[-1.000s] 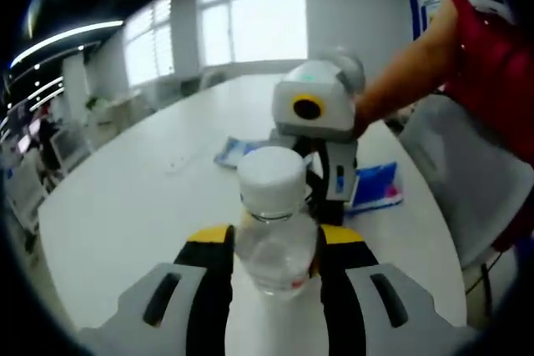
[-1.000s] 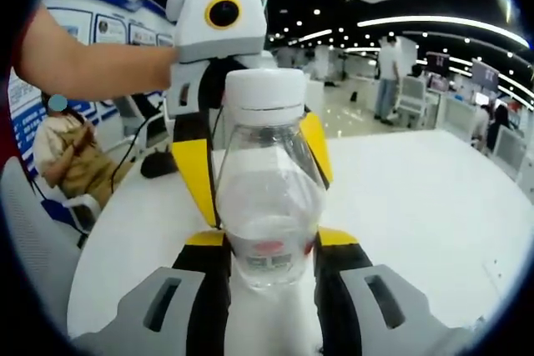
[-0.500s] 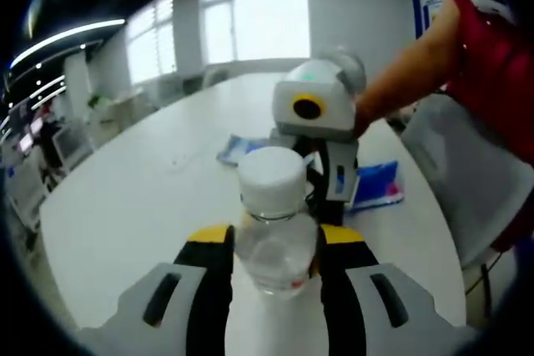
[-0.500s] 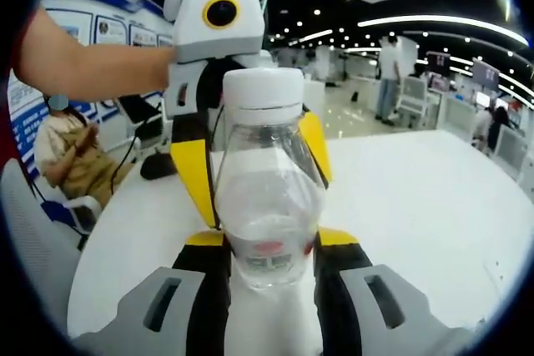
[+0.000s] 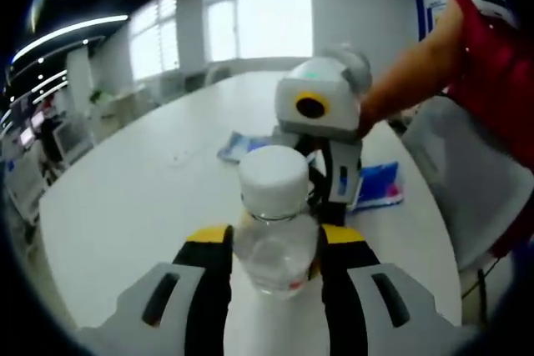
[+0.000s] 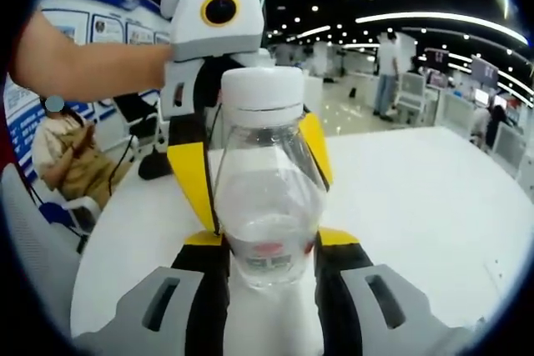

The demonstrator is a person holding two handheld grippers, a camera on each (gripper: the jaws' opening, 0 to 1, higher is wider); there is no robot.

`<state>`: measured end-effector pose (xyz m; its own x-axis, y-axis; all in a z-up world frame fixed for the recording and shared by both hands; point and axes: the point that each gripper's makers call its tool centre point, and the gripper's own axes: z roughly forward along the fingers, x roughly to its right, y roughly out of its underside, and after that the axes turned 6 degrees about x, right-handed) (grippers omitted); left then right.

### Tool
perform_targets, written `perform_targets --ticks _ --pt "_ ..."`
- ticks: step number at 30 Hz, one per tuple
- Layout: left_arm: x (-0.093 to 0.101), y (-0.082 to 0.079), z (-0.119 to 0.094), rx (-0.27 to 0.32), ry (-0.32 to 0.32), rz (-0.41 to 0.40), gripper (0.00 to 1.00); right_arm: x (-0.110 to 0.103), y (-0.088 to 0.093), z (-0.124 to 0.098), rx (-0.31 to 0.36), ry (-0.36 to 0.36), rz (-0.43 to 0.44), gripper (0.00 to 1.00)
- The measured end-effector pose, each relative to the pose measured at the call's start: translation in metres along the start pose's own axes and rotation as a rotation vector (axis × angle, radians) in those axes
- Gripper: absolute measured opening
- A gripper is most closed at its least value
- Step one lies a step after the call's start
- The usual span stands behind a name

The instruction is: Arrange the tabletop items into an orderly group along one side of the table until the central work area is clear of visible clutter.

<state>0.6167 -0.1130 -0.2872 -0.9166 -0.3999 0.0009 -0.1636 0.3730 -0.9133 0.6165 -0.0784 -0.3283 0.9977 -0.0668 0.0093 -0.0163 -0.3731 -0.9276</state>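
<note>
A clear plastic water bottle [image 5: 275,243] with a white cap [image 5: 272,178] stands upright between the yellow-tipped jaws of my left gripper [image 5: 274,241], which is shut on its lower body. Just beyond it my right gripper [image 5: 324,198] faces me, held by a person's bare arm [image 5: 409,68]. In the right gripper view the same bottle [image 6: 265,206] sits clamped in my right gripper [image 6: 265,249]. The left gripper [image 6: 254,164] comes in from the far side, its yellow fingers [image 6: 193,174] flanking the bottle. Both grippers hold the one bottle from opposite sides.
The white table [image 5: 133,198] stretches away to the left. Two blue packets lie on it, one [image 5: 377,186] near the right edge and another [image 5: 237,149] farther back. A black object [image 6: 153,164] rests by the table edge, and a seated person [image 6: 67,164] is beyond it.
</note>
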Motion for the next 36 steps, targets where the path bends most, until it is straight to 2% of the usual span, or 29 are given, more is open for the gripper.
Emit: perform_targets --ticks 5,7,11,15,18,20,22,23,36 --pt "-0.001 0.005 0.001 -0.029 -0.025 -0.037 0.56 0.002 0.005 -0.003 -0.014 0.013 0.029 0.44" --pt "0.000 0.005 0.000 -0.024 -0.026 -0.043 0.58 0.001 0.005 -0.003 -0.018 0.014 0.031 0.45" --pt "0.001 0.003 0.000 -0.011 -0.030 -0.078 0.72 0.000 0.005 -0.003 -0.022 0.018 0.044 0.58" --pt "0.004 0.002 0.000 -0.008 -0.028 -0.093 0.76 0.001 0.005 -0.004 -0.028 0.024 0.036 0.65" --pt "0.006 -0.001 0.000 0.012 -0.031 -0.136 0.92 0.001 0.005 -0.004 -0.030 0.029 0.049 0.76" --pt "0.010 -0.003 0.000 0.020 -0.024 -0.161 0.99 0.001 0.008 -0.006 -0.046 0.032 0.045 0.79" --pt "0.012 -0.002 -0.001 0.015 -0.022 -0.169 0.99 0.001 0.008 -0.006 -0.042 0.039 0.059 0.91" --pt "0.013 -0.002 -0.001 0.016 -0.019 -0.172 0.99 0.001 0.008 -0.006 -0.041 0.038 0.061 0.94" --pt "0.017 -0.001 -0.016 0.021 -0.058 -0.186 0.99 -0.006 0.004 -0.027 -0.044 0.023 0.033 0.95"
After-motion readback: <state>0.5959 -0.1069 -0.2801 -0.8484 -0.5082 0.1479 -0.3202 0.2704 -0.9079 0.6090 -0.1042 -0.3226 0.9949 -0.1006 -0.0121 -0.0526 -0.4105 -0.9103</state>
